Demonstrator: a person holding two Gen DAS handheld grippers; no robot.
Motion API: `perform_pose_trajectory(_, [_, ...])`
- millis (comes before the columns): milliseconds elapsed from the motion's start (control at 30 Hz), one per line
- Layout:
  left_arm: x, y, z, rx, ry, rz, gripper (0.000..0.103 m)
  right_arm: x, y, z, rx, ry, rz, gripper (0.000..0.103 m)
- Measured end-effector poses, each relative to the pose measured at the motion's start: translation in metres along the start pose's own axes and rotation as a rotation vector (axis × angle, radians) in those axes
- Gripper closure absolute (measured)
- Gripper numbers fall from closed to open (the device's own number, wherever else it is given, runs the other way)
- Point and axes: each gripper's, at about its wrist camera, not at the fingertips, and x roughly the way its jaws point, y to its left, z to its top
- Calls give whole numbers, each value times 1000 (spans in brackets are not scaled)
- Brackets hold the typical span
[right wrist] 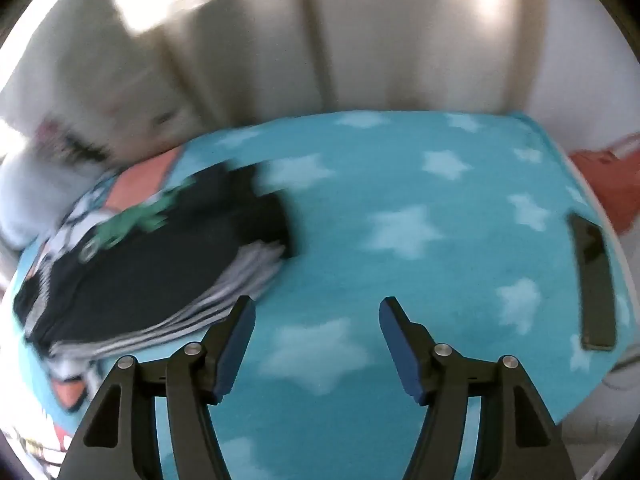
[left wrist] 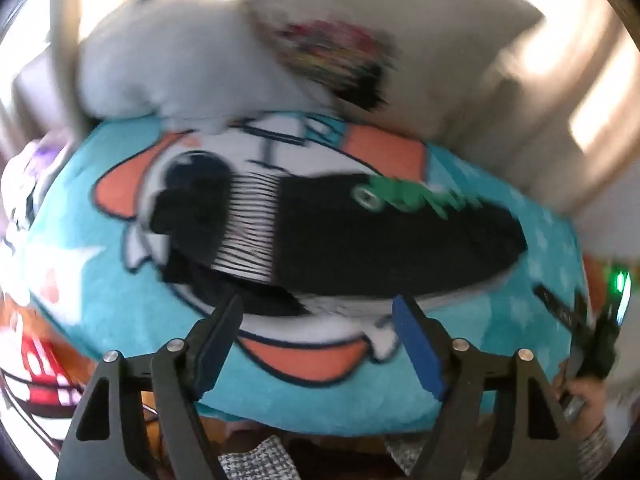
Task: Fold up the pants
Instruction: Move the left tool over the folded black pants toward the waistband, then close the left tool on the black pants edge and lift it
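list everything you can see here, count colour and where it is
pants: one, black with white stripes and green print, folded on the blanket
blanket: one, teal with pale stars and a cartoon print, spread under everything
pillows: two, white, behind the pants
phone: one, black, right edge of blanket
left gripper: black, blue-padded fingers, open, empty
right gripper: same, open, empty

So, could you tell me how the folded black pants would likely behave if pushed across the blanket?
The pants look soft and layered, so they would probably bunch rather than slide whole. The fleecy blanket likely adds drag. Their loose edges may unfold.
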Motion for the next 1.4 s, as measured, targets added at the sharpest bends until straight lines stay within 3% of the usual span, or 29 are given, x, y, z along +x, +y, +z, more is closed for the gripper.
perform_pose_trajectory(200, [-11, 71, 18, -176, -49, 141, 26, 22, -77, 27, 133, -39, -158, 34])
perform_pose_trajectory(467, [4, 107, 18, -273, -8, 181, 26, 68, -152, 66, 295, 1, -273, 33])
perform_pose_trajectory(700, [28, 109, 25, -303, 65, 140, 26, 88, -154, 85, 224, -39, -328, 5])
perform_pose_trajectory(767, [37, 107, 29, -297, 77, 126, 26, 93, -157, 81, 243, -35, -275, 0])
perform_pose_trajectory(900, [60, 104, 40, -286, 88, 90, 26, 95, -163, 83, 240, -45, -279, 0])
perform_pose_trajectory(1033, [81, 113, 49, -359, 125, 17, 26, 86, -154, 59, 236, -57, -280, 0])
perform_pose_trajectory(1133, [94, 112, 54, -341, 145, 19, 27, 83, -150, 54, 234, -59, -280, 0])
perform_pose_trajectory(1200, [100, 110, 59, -326, 158, 12, 49, 83, -146, 51, 244, -62, -286, 0])
perform_pose_trajectory(1233, [103, 108, 61, -312, 174, 30, 71, 83, -146, 51, 243, -62, -286, 0])
perform_pose_trajectory(1400, [101, 102, 68, -265, 201, 60, 81, 82, -144, 50, 252, -62, -292, 0])
